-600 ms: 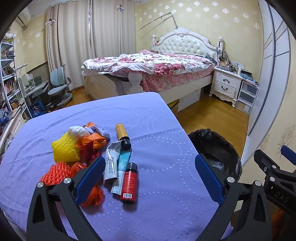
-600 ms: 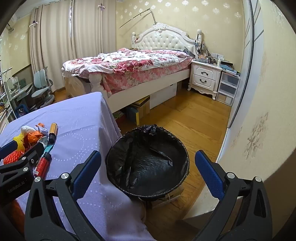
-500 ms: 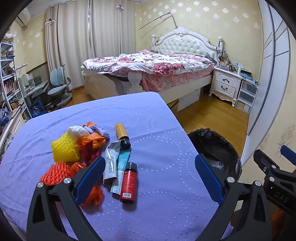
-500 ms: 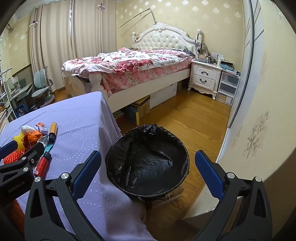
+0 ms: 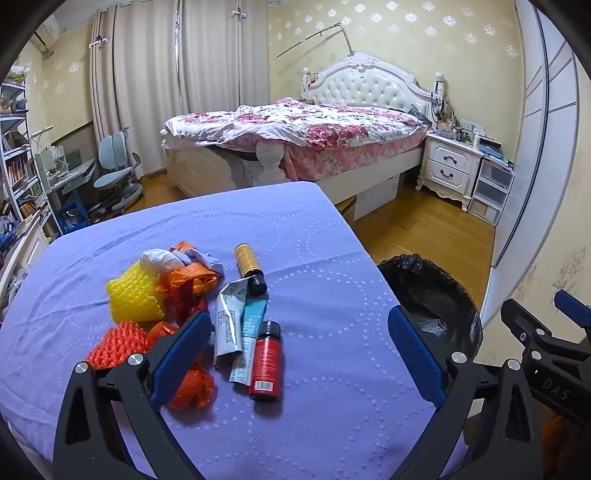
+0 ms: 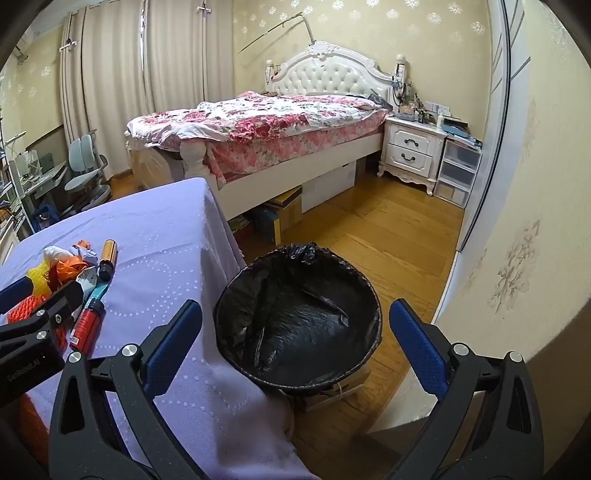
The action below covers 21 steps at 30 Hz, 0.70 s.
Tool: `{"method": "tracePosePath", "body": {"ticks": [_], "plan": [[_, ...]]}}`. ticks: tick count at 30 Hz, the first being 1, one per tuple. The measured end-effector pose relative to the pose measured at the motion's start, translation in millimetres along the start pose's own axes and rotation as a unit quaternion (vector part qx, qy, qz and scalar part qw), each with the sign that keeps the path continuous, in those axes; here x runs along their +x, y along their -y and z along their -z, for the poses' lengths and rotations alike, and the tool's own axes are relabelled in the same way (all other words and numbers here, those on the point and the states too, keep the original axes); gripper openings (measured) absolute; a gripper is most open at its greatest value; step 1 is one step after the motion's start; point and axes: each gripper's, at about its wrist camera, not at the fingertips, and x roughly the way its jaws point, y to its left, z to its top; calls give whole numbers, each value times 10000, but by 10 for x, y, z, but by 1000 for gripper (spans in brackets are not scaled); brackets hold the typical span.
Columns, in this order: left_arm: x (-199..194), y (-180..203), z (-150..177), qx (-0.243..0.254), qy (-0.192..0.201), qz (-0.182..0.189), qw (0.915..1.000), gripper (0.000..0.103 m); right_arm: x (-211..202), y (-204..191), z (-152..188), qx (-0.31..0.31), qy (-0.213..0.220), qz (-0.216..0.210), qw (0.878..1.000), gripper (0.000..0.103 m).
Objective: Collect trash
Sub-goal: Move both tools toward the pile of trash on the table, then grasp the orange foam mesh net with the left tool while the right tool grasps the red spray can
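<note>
Nothing's really budged lately: both the left tongs and right tongs hang wide open, empty. The trash pile on the purple-clothed desk looks untouched, and the black-lined round bin seems empty, though it's dark inside.

Bedroom. Yellow wallpaper with a pale floral motif. Wood floor. Bed with white tufted headboard and pink floral bedding against the far wall; boxes under it. White nightstand beside the bed, cluttered on top, clear drawer unit next to it. Beige curtains closed on the left. Pale blue chair at a desk, bookshelf at far left. AC unit high in the corner. Warm indoor light.
</note>
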Motion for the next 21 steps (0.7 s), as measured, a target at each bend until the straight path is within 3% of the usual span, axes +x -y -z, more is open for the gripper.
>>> {"method": "tracePosePath", "body": {"ticks": [3, 6, 21], "plan": [[-65, -107, 18, -50, -39, -33, 10000, 91, -8, -75, 20, -64, -28, -90, 9999, 95], [-105, -272, 59, -114, -78, -157, 9998, 87, 23, -200, -68, -101, -138, -209, 9996, 81], [-149, -1177, 292, -657, -247, -771, 9946, 86, 24, -1006, -99, -740, -363, -910, 9924, 75]]}}
